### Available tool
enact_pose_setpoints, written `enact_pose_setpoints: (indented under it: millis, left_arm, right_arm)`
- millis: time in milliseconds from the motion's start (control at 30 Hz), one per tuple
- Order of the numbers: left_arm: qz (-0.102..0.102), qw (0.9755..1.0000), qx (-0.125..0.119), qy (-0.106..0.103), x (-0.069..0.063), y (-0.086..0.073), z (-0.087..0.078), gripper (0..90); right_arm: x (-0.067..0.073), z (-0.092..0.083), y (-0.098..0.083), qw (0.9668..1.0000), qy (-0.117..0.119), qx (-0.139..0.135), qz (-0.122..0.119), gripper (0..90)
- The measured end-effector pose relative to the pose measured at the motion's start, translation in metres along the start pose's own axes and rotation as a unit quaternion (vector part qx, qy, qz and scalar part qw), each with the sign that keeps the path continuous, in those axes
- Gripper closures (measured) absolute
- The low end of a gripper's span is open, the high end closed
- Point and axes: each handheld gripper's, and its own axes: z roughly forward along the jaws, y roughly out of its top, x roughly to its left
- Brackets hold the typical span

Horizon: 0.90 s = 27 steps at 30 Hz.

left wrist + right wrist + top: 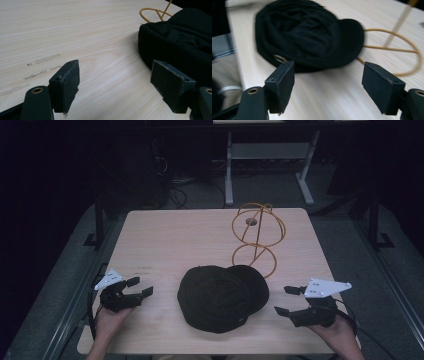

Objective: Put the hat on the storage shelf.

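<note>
Both grippers sit at the near edge of the table, flanking the black cap, which is the landmark here. Left gripper: jaws spread wide, nothing between them, bare wood under the pads in the left gripper view. It sits off the cap's left side with a clear strip of tabletop between; the cap's crown fills the right of that view, so the gripper points roughly across toward the cap, not yet at it. Right gripper: also wide open and empty, just off the cap's right side and closer to it than the left one is. In the right gripper view the cap lies straight ahead of the jaws, brim pointing right and away, a metal eyelet on the near edge just beyond the left pad. Cap lies crown up, long axis running from near-left crown to far-right brim, brim end toward the yellow wire stand. That stand rises just behind the cap's brim, its lower ring flat on the table and partly under the brim edge. My read: right hand has the shorter reach and a head-on line to the cap's near edge; left needs to close sideways first.
</note>
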Motion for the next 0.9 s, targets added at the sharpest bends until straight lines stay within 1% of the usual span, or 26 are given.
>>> enact_pose_setpoints:
  millis: [33,67,100,167,233,267,300,333,367,400,433,500,533,567,667,767,833,867,900]
  left_arm:
    - [0.002,1.0000,0.001,0.000,-0.001,0.000,-0.001,23.0]
    - [0.002,1.0000,0.001,0.000,-0.001,0.000,-0.001,23.0]
    - [0.002,1.0000,0.001,0.000,-0.001,0.000,-0.002,23.0]
    - [0.003,1.0000,0.002,0.000,-0.001,0.000,-0.002,22.9]
    - [0.002,1.0000,0.001,0.001,0.000,0.000,-0.002,22.8]
    - [0.002,1.0000,0.001,0.001,0.000,0.000,-0.002,22.8]
    - [0.001,1.0000,0.001,0.000,0.000,0.000,-0.002,22.8]
    - [0.000,1.0000,0.000,0.000,0.000,0.000,-0.001,22.7]
    - [0.000,1.0000,0.000,0.001,0.000,0.000,0.000,22.7]
    - [0.000,1.0000,0.000,0.001,0.000,0.000,0.000,22.7]
    - [0.002,1.0000,0.003,0.001,-0.001,0.000,0.000,22.7]
    - [0.005,1.0000,0.005,0.004,-0.001,-0.001,0.000,22.2]
    - [0.005,1.0000,0.005,0.004,-0.001,-0.001,0.000,22.2]
    - [0.005,1.0000,0.003,0.005,-0.001,-0.001,-0.002,22.2]
    - [0.005,1.0000,0.000,0.006,0.000,-0.001,-0.003,22.2]
    - [0.004,1.0000,-0.004,0.008,0.000,0.000,-0.003,21.3]
    - [0.001,1.0000,-0.004,0.007,0.000,0.000,-0.002,21.1]
    - [0.000,1.0000,-0.002,0.007,0.000,0.000,-0.002,21.1]
    - [0.000,1.0000,-0.002,0.008,0.000,0.000,-0.001,21.0]
  right_arm:
    - [0.008,0.003,0.012,0.9996,0.010,0.017,-0.018,29.4]
    - [0.008,0.003,0.012,0.9996,0.010,0.017,-0.018,29.4]
    - [0.015,0.006,0.022,0.9988,0.019,0.033,-0.033,31.3]
    - [0.019,0.009,0.030,0.9981,0.027,0.040,-0.038,30.9]
    - [0.024,0.014,0.039,0.9973,0.037,0.049,-0.041,28.5]
    - [0.024,0.014,0.039,0.9973,0.037,0.049,-0.041,28.5]
    - [0.025,0.016,0.043,0.9969,0.039,0.052,-0.044,27.5]
    - [0.026,0.020,0.048,0.9965,0.045,0.056,-0.042,25.8]
    - [0.028,0.024,0.054,0.9961,0.048,0.060,-0.044,21.6]
    - [0.028,0.024,0.054,0.9961,0.048,0.060,-0.044,21.6]
    - [0.028,0.026,0.056,0.9960,0.048,0.061,-0.045,18.9]
    - [0.031,0.033,0.064,0.9959,0.048,0.066,-0.039,14.1]
    - [0.031,0.033,0.064,0.9959,0.048,0.066,-0.039,14.1]
    - [0.031,0.036,0.068,0.9961,0.050,0.064,-0.035,14.1]
    - [0.033,0.040,0.072,0.9963,0.048,0.062,-0.036,14.1]
    - [0.038,0.047,0.080,0.9951,0.050,0.070,-0.048,14.1]
    - [0.041,0.053,0.084,0.9932,0.056,0.083,-0.059,14.2]
    - [0.043,0.055,0.086,0.9927,0.058,0.086,-0.062,14.5]
    - [0.045,0.058,0.088,0.9919,0.060,0.087,-0.069,14.8]
